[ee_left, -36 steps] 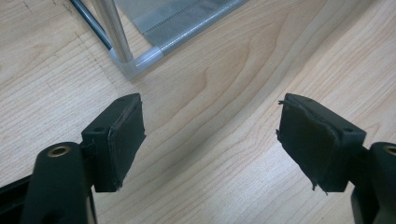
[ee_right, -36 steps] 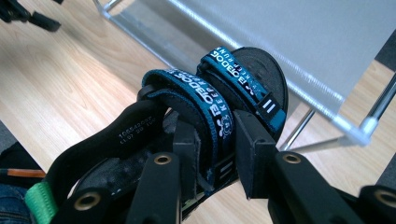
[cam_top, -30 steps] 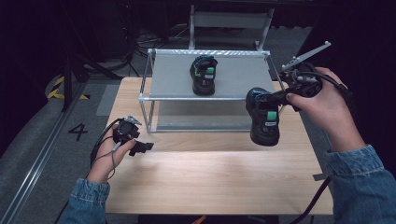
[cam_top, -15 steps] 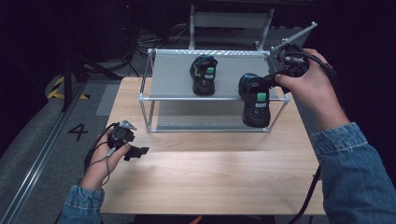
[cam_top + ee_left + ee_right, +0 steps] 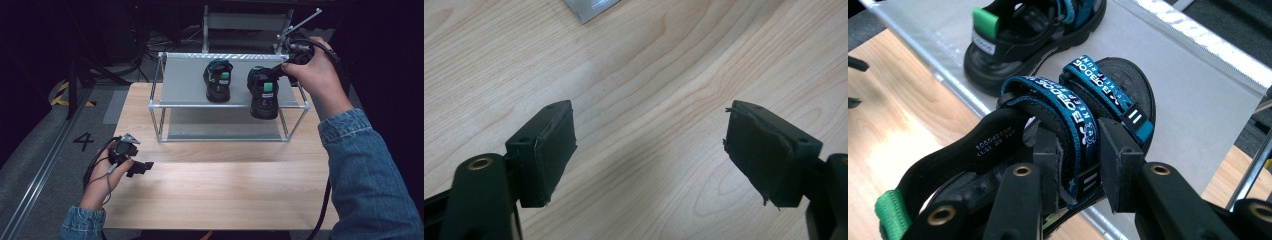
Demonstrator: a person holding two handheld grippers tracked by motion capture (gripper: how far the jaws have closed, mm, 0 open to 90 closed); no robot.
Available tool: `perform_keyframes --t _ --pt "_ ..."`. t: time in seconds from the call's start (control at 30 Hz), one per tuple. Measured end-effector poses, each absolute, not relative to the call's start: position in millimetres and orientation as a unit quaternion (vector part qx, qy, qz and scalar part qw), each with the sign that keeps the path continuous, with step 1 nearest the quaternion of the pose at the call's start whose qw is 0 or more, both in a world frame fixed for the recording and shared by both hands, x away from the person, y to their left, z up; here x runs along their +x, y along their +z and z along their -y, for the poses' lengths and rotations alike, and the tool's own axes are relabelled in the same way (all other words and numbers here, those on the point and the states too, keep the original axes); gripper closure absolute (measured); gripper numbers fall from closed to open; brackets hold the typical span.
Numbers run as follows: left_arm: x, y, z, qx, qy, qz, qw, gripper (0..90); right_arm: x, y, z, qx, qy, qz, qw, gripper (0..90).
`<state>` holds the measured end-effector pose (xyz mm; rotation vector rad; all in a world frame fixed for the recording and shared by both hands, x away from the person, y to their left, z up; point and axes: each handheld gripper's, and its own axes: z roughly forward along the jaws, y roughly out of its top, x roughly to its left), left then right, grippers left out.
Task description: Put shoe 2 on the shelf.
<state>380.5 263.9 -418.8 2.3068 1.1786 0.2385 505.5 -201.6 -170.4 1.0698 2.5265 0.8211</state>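
Between the two black jaws of the right claw, a blue printed strap of a black sandal, pinched from both sides. Held sandal tilted, toe toward the far side over the grey shelf top, heel with green pull tab hanging past the shelf's front rail toward the person. Sole contact with the shelf: cannot tell. Right claw gripped in the right hand above the right end of the rack, denim sleeve trailing down to the near right corner. Just beside the held sandal, to its left in the high view, a second matching sandal flat on the same shelf top, green tab also facing the person; seen again beyond the held one from the right gripper view. Beneath, a metal-framed rack with a lower grey shelf, standing on the far half of the pale wooden surface. Well apart, near the surface's left edge, left claw in the left hand, low over bare wood. Left claw spread wide, nothing between its pads, only wood grain below and a corner of the rack's metal foot at the top edge. Beside the surface on the left, grey floor with a painted numeral 4.
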Motion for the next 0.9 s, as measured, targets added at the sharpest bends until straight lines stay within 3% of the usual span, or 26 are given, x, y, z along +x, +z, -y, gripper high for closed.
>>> perform_keyframes --t 0.9 --pt "369 -422 -279 0.851 0.089 -0.448 0.26 20.7 566 -193 174 0.372 0.286 -0.873 0.132 72.2"
